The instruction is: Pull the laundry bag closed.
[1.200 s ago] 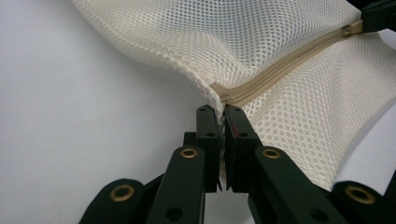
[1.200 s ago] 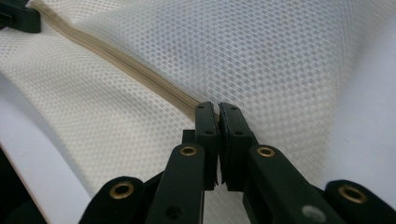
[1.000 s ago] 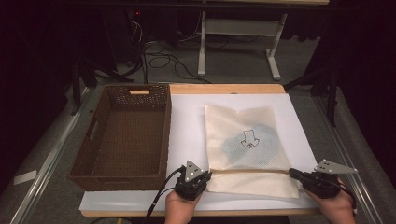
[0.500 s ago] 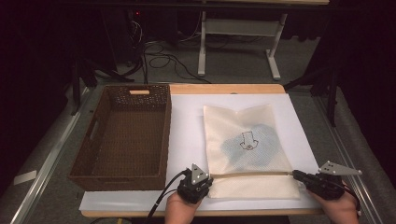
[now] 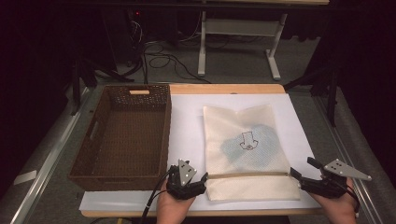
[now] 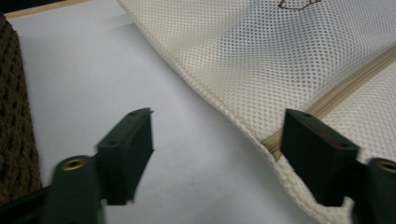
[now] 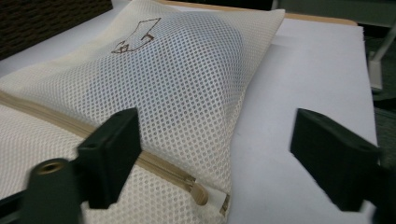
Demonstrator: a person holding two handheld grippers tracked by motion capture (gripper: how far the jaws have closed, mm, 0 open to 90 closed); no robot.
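Observation:
A cream mesh bag [image 5: 245,144] with a tan zipper [image 5: 247,175] lies flat on the white sheet [image 5: 187,121], a bluish item showing through it. My left gripper [image 5: 200,179] sits at the bag's near left corner. Its jaws have just been opening; in the left gripper view [image 6: 219,121] they stand wide apart, the bag's edge [image 6: 280,56] beside the right jaw, unpressed. My right gripper [image 5: 301,171] is at the near right corner. Its jaws have also just been opening; in the right gripper view [image 7: 217,123] the bag's corner [image 7: 187,70] and zipper end [image 7: 201,192] lie between them untouched.
A dark brown woven basket [image 5: 93,161] stands left of the sheet, its rim close to my left gripper, and shows in the left gripper view [image 6: 14,116]. The wooden table edge [image 5: 224,88] runs along the back. Cables and a metal stand sit on the floor beyond.
Both grippers' jaws have gone from closed at the bag's near corners to wide open. The bag's near edge now rests on the sheet. The hands have barely shifted.

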